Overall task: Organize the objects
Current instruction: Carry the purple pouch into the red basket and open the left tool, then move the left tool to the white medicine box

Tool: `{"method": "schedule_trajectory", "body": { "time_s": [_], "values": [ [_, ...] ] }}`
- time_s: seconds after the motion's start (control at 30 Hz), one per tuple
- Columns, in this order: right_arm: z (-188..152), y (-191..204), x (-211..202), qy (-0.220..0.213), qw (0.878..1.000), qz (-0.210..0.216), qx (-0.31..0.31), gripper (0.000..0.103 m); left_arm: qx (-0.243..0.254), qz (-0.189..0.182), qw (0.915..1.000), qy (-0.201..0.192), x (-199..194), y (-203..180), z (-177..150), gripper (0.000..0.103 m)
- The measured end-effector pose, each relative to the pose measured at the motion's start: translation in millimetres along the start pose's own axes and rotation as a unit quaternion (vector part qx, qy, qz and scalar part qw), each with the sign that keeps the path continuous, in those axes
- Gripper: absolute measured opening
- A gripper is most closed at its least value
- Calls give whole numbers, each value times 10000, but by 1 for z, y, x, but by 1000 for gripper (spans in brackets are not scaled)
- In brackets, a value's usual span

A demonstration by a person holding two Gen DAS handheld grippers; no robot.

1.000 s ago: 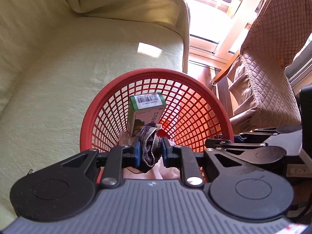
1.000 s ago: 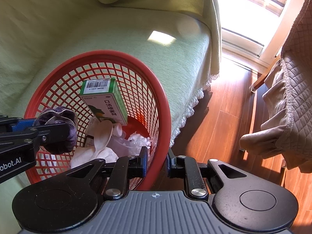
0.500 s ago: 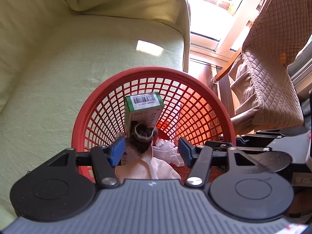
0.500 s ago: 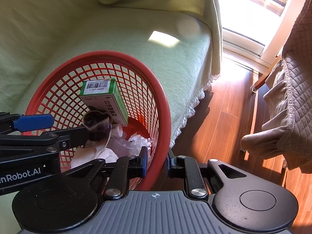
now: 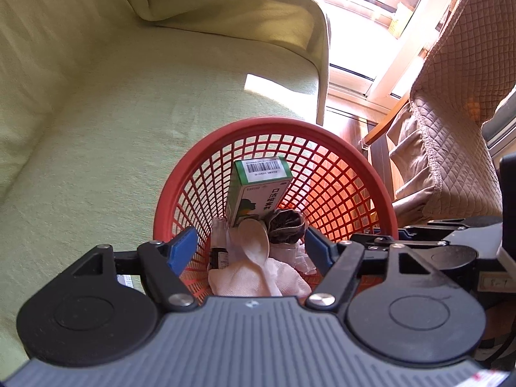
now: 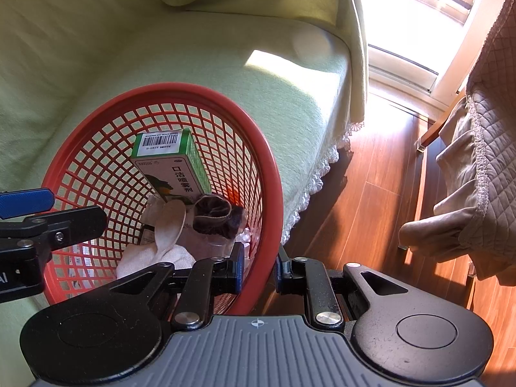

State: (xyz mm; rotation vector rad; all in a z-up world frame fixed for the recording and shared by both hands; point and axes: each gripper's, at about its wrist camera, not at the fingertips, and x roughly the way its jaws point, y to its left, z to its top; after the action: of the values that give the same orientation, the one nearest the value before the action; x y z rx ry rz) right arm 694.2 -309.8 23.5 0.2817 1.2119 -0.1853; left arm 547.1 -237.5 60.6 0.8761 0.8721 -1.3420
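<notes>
A: Left wrist view: the left gripper [image 5: 251, 247] is spread wide and holds nothing. Its two blue pads hang over the near part of the red basket [image 5: 325, 135].

B: And where is the dark scrunchie [image 5: 286, 226]?

A: It lies inside the basket, at about 1 o'clock from the gap between the pads. It touches the lower end of the green box [image 5: 258, 190], which leans upright with its barcode end on top.

B: What is beside it?

A: A pale spoon [image 5: 254, 247] at 9 o'clock of the scrunchie, lying on a white cloth [image 5: 251, 277]. A small bottle [image 5: 218, 242] stands further to 9 o'clock. Its label is too small to read.

B: The right wrist view, please.

A: The right gripper [image 6: 257, 267] is closed narrow on the rim of the basket [image 6: 258, 135]; one pad is inside the mesh wall and one is outside. The left gripper [image 6: 25, 200] comes into this view at 9 o'clock, above the basket's left side.

B: Is the scrunchie [image 6: 216, 215] seen there too?

A: Yes, at 11 o'clock from the right gripper, below the box [image 6: 171, 164]. The spoon [image 6: 170, 225] is just left of it, over the cloth [image 6: 154, 258]. Something clear, perhaps plastic, lies under the scrunchie, but I cannot tell what.

B: Where does the basket stand?

A: On a green sofa [image 6: 290, 96], close to the seat's edge. A wooden floor [image 6: 371, 177] is at 3 o'clock, and a chair with a quilted cover [image 6: 483, 129] beyond it.
</notes>
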Motion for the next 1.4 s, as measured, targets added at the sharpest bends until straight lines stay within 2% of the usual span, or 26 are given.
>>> {"method": "schedule_trajectory", "body": {
  "time_s": [0.2, 0.53, 0.9, 1.2, 1.4],
  "values": [
    [-1, 0, 0, 6, 10000, 0, -8, 15, -78, 29, 9998, -190, -22, 12, -4, 69],
    [-3, 0, 0, 24, 10000, -5, -15, 15, -351, 519, 9971, -432, -59, 66, -30, 69],
    [-4, 0, 1, 48, 10000, -69, -32, 15, -807, 1156, 9900, -63, -59, 132, -84, 69],
    [-5, 3, 0, 65, 9999, -131, -39, 15, -991, 1310, 9858, 340, -30, 154, -119, 69],
    [-5, 3, 1, 67, 9998, -171, -25, 15, -958, 1336, 9851, 509, -12, 158, -130, 69]
  ]
}}
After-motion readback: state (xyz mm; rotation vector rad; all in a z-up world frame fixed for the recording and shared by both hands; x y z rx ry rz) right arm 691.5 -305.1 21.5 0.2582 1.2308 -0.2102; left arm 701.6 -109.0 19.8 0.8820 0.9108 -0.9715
